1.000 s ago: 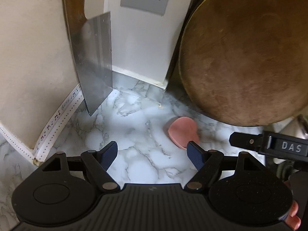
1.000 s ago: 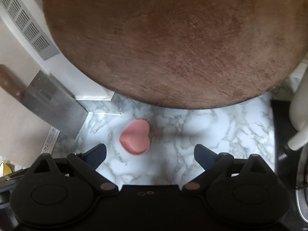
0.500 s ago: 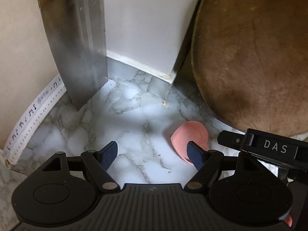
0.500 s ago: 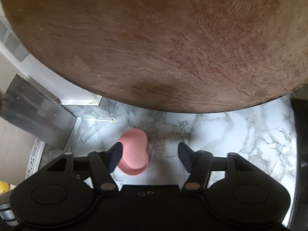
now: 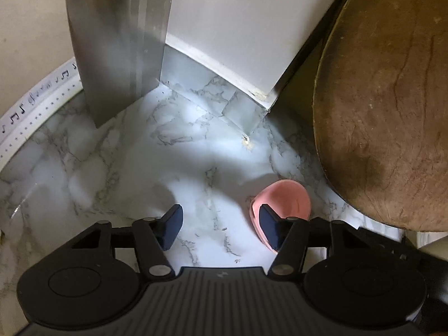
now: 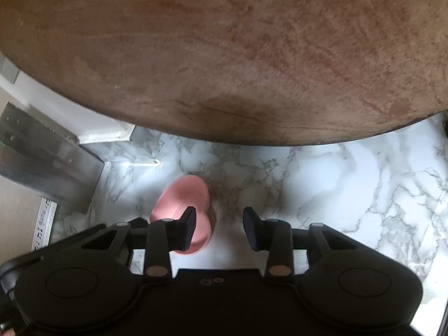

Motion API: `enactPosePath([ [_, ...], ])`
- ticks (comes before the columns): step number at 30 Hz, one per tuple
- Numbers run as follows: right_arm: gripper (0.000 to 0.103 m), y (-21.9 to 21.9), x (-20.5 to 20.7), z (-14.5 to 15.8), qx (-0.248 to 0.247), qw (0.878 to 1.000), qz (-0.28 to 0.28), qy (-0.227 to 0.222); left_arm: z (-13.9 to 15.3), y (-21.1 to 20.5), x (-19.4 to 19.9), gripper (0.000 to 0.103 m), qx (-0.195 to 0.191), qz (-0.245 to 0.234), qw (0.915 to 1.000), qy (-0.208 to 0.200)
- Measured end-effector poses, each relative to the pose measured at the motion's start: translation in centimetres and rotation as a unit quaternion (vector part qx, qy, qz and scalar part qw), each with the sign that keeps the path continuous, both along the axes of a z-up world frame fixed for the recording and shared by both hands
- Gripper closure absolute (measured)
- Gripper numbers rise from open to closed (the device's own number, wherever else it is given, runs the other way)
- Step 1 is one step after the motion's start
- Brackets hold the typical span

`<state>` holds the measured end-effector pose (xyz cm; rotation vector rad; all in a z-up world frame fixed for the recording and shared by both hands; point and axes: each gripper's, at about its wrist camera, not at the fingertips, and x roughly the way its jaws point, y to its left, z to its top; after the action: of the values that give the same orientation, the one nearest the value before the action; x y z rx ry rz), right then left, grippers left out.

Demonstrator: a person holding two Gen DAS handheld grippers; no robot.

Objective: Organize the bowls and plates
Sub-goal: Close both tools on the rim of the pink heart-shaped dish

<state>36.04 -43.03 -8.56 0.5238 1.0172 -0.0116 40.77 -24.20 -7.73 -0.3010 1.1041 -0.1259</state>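
1. The left gripper (image 5: 219, 228) hangs low over a white marble-patterned countertop (image 5: 145, 173), its two blue-padded fingers (image 5: 170, 225) spread wide with nothing between them.
2. A small pink heart-shaped dish (image 5: 282, 204) sits on the countertop just at the left gripper's right finger; that finger's pad overlaps the dish's near rim in the left wrist view, and whether they touch I cannot tell.
3. In the right wrist view the same pink heart-shaped dish (image 6: 182, 210) lies partly behind the left finger of the right gripper (image 6: 219, 231), off to the left of the gap, not inside it.
4. The right gripper's jaws stand partly apart, narrower than the left gripper's, and only bare marble shows between them.
5. A large round wooden chopping board (image 6: 224, 50) stands on edge behind the dish, leaning back, its lower rim resting on the countertop; it fills the upper part of the right wrist view.
6. In the left wrist view the chopping board (image 5: 392, 98) rises at the right, near the dish.
7. A steel cleaver blade (image 5: 117, 44) stands upright at the left, its bottom corner on the countertop beside a white wall panel (image 5: 238, 22).
8. A white tape strip printed with music notes (image 5: 33, 98) runs along the countertop's left edge.
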Motion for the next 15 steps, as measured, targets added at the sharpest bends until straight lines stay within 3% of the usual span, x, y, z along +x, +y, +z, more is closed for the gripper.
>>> enactPosePath([
  [4, 0.071, 0.4, 0.1, -0.1, -0.007, 1.0, 0.014, -0.001, -0.4, -0.7, 0.2, 0.048, 0.007, -0.008, 0.9999, -0.006],
  [8, 0.078, 1.0, 0.4, -0.3, -0.022, 0.999, 0.03, 0.0, -0.9, -1.2, 0.5, 0.062, 0.009, -0.016, 0.9998, -0.001],
  [15, 0.09, 1.6, 0.6, -0.9, -0.027, 0.999, 0.047, 0.0, -1.5, -1.6, 0.6, 0.076, 0.009, -0.027, 0.9996, -0.007],
])
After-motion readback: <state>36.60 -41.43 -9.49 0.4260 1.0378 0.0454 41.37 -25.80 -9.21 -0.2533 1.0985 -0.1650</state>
